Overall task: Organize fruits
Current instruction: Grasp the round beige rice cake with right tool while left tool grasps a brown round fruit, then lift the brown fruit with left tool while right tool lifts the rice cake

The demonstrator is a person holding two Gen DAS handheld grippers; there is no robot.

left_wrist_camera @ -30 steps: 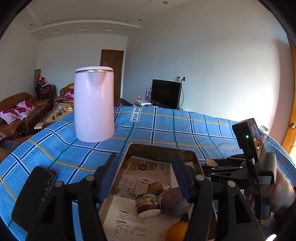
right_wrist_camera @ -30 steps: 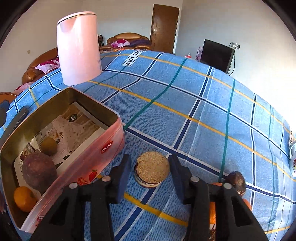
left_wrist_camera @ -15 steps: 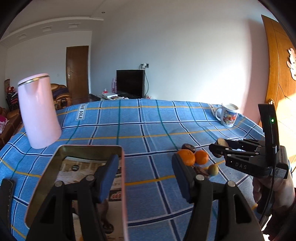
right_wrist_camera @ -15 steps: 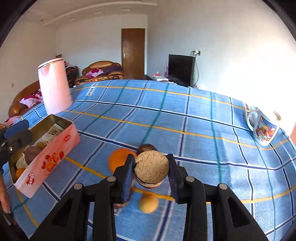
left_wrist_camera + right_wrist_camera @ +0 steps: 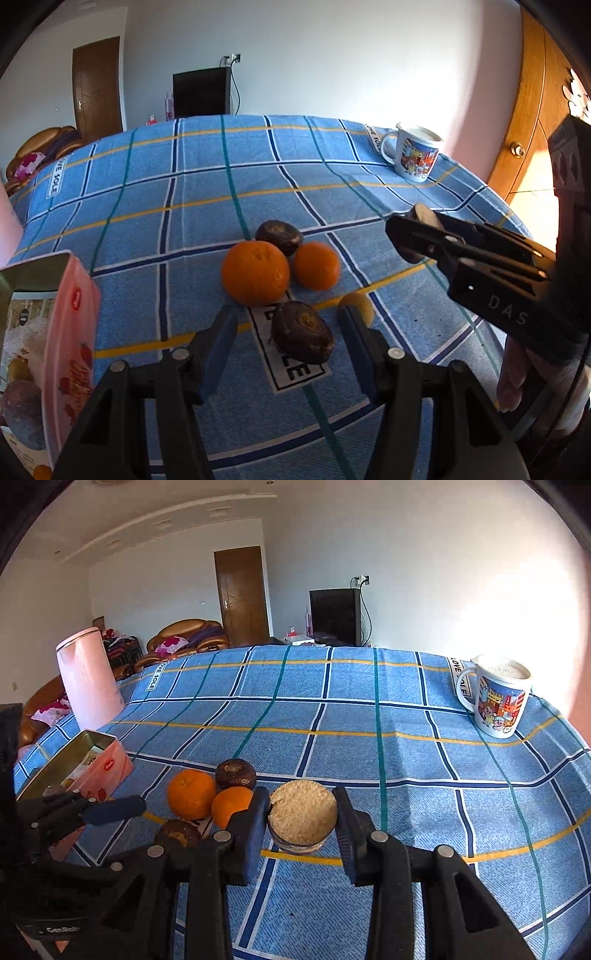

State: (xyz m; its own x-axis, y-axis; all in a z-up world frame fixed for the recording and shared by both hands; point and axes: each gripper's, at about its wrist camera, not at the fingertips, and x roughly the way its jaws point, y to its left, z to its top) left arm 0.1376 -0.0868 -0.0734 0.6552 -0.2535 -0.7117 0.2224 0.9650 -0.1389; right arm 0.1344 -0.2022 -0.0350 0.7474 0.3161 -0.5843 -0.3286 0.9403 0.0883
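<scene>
Desk point(image 5: 369, 709) under a blue plaid cloth fills both views, largest thing in frame. Pink kettle point(image 5: 90, 683) stands upright at the left of the right wrist view, far edge of the desk. Pink tin point(image 5: 70, 332) sits open at the lower left of the left wrist view with a dark fruit and a yellowish one inside; the same tin shows at mid-left of the right wrist view. Printed mug point(image 5: 498, 698) upright at the upper right, well apart from the fruit. Left tongs point(image 5: 286, 343) at bottom centre of the left wrist view, jaws closing, a wrinkled dark passion fruit point(image 5: 303, 332) lying on the desk between them, pads not touching it yet. Right tongs point(image 5: 301, 819) at bottom centre of the right wrist view, clamped on a cut fruit half point(image 5: 303, 812) with its pale grainy face toward the camera, held off the desk. Fruit cluster centre of the left wrist view: large orange point(image 5: 255, 273) touching a smaller orange point(image 5: 317, 265), a second dark passion fruit point(image 5: 279, 236) just behind both. Small yellowish fruit point(image 5: 358, 306) just beside the right finger of the left tongs, partly hidden by it. A hand point(image 5: 517, 373) grips the right tongs' handle at the right edge of the left wrist view.
</scene>
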